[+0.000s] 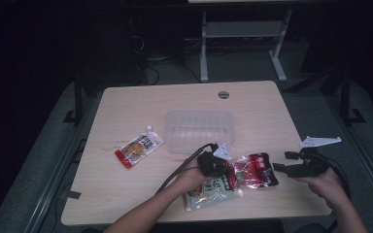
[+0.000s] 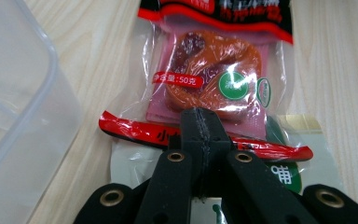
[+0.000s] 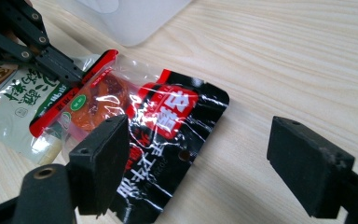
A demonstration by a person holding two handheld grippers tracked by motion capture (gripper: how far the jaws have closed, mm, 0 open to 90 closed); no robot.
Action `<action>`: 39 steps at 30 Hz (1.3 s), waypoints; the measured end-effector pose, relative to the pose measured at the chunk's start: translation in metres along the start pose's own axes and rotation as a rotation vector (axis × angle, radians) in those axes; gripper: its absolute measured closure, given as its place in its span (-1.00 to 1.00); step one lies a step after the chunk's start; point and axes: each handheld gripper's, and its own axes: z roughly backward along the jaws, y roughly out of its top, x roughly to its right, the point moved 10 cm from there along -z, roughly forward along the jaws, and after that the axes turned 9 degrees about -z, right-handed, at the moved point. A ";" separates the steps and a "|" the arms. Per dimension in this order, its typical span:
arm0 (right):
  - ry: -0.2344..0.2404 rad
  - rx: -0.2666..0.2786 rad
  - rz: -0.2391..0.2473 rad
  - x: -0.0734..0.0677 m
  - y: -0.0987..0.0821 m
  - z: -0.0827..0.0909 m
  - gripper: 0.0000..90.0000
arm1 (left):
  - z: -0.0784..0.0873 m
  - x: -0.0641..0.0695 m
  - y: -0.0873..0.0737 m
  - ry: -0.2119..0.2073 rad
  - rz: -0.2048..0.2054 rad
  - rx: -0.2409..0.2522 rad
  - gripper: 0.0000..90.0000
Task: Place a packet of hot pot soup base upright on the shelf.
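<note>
A red and black snack packet [image 1: 255,170] [image 2: 205,70] [image 3: 168,121] lies near the table's front edge, partly over a green and white packet [image 1: 209,191] [image 2: 289,175] [image 3: 14,102]. My left gripper [image 1: 229,170] [image 2: 200,121] [image 3: 77,72] has its jaws pressed together on the packet's red end strip. To the right of the packet, my right gripper [image 1: 284,161] [image 3: 204,144] stands wide open. One of its pads [image 3: 102,163] hovers over the packet's black end and the other over bare wood; neither presses on it.
A clear plastic container [image 1: 199,128] [image 2: 14,116] [image 3: 130,14] stands mid-table, just beyond the left gripper. An orange and red sachet [image 1: 138,148] lies to its left. The wooden table [image 1: 126,194] has a cable hole [image 1: 223,94] at the back.
</note>
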 end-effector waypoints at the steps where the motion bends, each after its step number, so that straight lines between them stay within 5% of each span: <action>1: 0.004 0.011 0.002 0.000 0.002 0.000 -0.55 | -0.001 0.001 -0.001 -0.003 -0.003 -0.007 1.00; 11: 0.039 -0.006 -0.004 -0.005 0.000 -0.006 -0.56 | -0.003 0.004 -0.006 -0.063 0.042 -0.027 1.00; 25: 0.132 -0.111 -0.028 -0.020 -0.013 -0.037 -0.55 | -0.003 0.005 -0.006 -0.073 0.062 -0.032 1.00; 31: 0.183 -0.142 -0.061 -0.024 -0.021 -0.040 -0.45 | -0.003 0.005 -0.006 -0.071 0.054 -0.037 1.00; 39: 0.213 -0.109 -0.042 -0.029 -0.017 -0.036 -0.15 | -0.003 0.005 -0.006 -0.072 0.058 -0.038 1.00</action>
